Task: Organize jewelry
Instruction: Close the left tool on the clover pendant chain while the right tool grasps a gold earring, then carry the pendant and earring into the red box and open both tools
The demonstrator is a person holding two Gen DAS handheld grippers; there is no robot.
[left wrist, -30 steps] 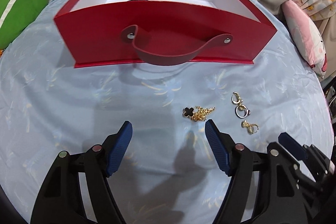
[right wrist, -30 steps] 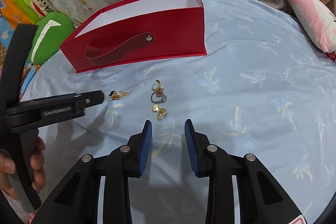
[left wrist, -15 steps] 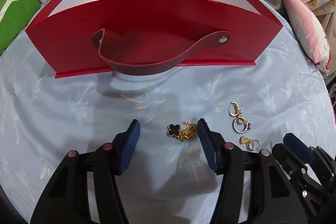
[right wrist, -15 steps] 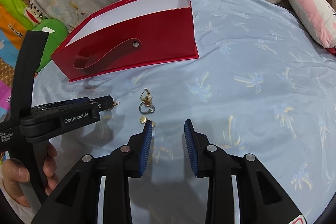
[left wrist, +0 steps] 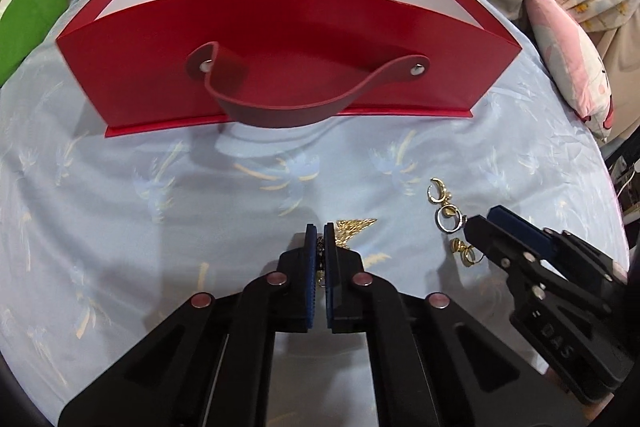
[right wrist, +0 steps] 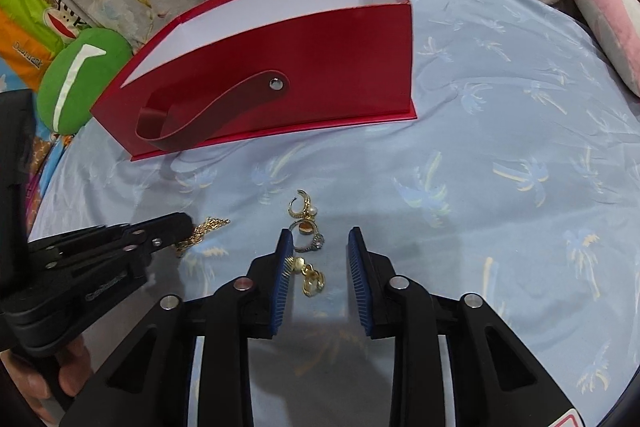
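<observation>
Jewelry is all laid out on the blue palm-print sheet (right wrist: 500,107) in front of the red box (left wrist: 288,51), which sits open-topped with its white inside showing and the strap handle (left wrist: 280,107) drooping down the front. My left gripper (left wrist: 319,231) has its fingers pinched together on the gold chain necklace (left wrist: 356,227); from my left cam I can see a bit of chain caught between the blue pads and the rest fanning out on the sheet just past the tips. Over on the right cam, the right gripper (right wrist: 318,247) sits low over the little cluster of pieces, fingers narrow and closing, with the gold earring (right wrist: 310,277) lying between them, the left pad right up against it, while the far one isn't touching it. The silver ring (right wrist: 310,239) sits just ahead at the fingertips, and the pearl hoop earring (right wrist: 302,207) is a touch beyond that, toward the box. Both grippers are close, side by side. Green cushion (right wrist: 80,79) and pink plush (left wrist: 568,59) are off at the edges.
</observation>
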